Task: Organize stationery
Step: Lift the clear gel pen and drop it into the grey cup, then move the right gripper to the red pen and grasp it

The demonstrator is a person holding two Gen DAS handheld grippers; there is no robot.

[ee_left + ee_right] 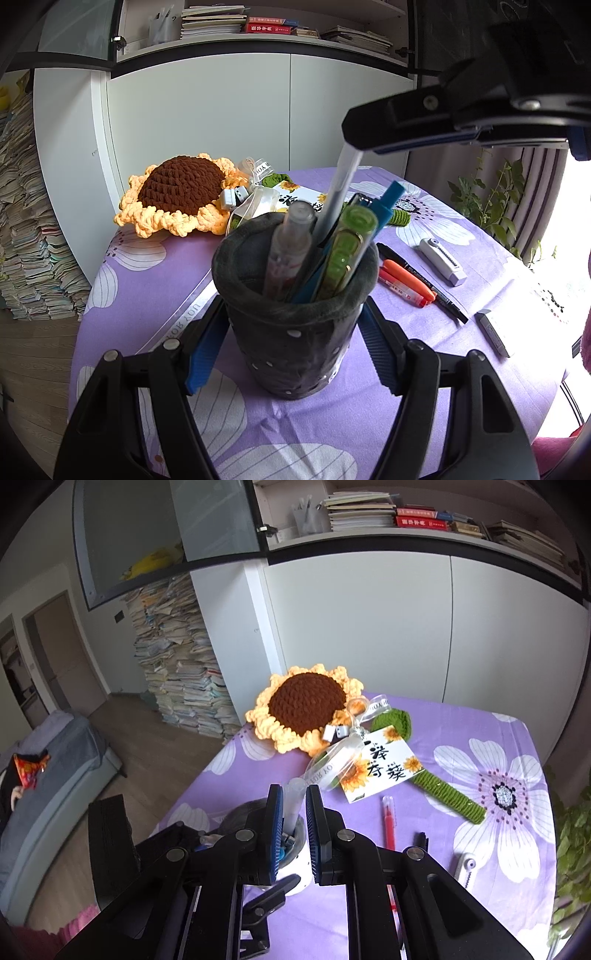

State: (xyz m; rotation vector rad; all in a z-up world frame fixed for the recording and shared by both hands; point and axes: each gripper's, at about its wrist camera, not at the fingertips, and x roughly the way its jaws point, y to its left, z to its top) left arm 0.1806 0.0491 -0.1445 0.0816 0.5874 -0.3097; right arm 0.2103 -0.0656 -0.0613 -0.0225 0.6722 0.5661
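My left gripper point(293, 314) is shut on a dark grey dotted fabric pen holder point(291, 343) that stands upright on the purple flowered tablecloth point(147, 266); its blue pads press on both sides. Inside stand a clear pen point(290, 243), a green pen point(345, 254) and a blue pen point(388, 203). From the upper right, my right gripper point(354, 142) point(294, 790) is shut on a translucent white pen point(341, 184) point(295, 801). That pen's lower end dips into the holder's mouth. In the right wrist view the holder's rim point(238, 812) shows just below the fingers.
Right of the holder lie orange highlighters point(406, 282), a black marker point(439, 295), a white cutter-like tool point(441, 262) and an eraser point(493, 332). A crochet sunflower point(177, 192) point(306, 709) and a printed card point(380, 764) lie at the back. A white cabinet stands behind the table.
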